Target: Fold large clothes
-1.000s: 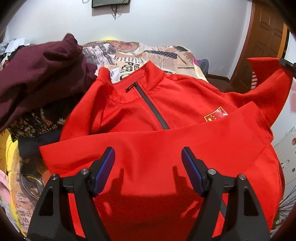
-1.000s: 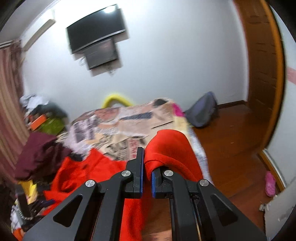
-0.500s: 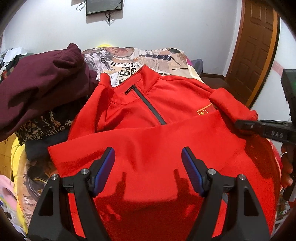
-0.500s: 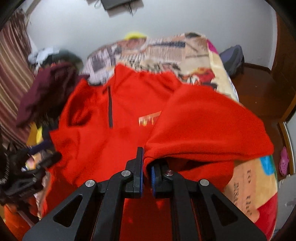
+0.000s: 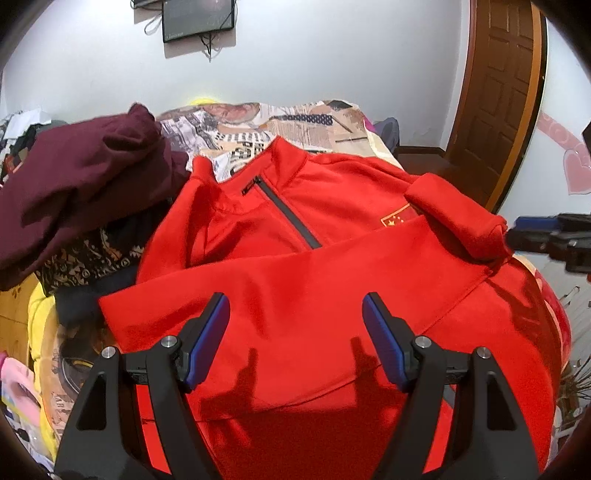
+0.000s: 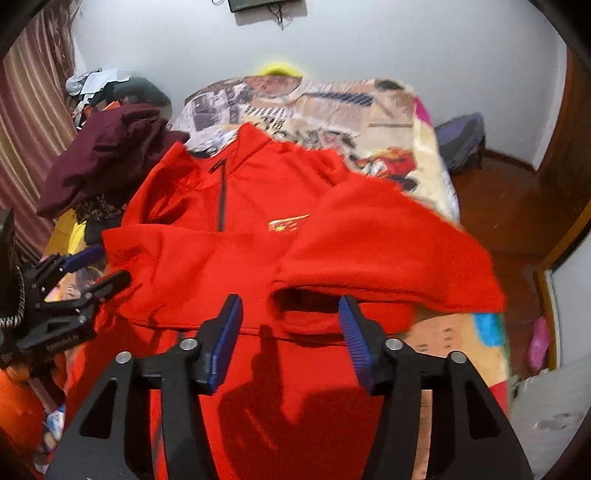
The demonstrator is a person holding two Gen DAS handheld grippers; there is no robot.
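Bedspread (image 6: pixel 388 122) bears the red jacket (image 5: pixel 295 295) — right gripper (image 6: pixel 290 332) fingers opening, sleeve (image 6: pixel 388 251) released — left gripper (image 5: pixel 295 332) empty, wide.

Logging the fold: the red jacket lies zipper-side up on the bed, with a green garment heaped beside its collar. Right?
Not quite: the heaped garment beside the collar is maroon, not green, as the left wrist view shows. The red jacket does lie zipper-side up on the bed.

A white wall (image 5: pixel 332 55) carries a dark screen (image 5: pixel 197 16); a brown wooden door (image 5: pixel 502 96) stands right, a striped curtain (image 6: pixel 26 122) left.
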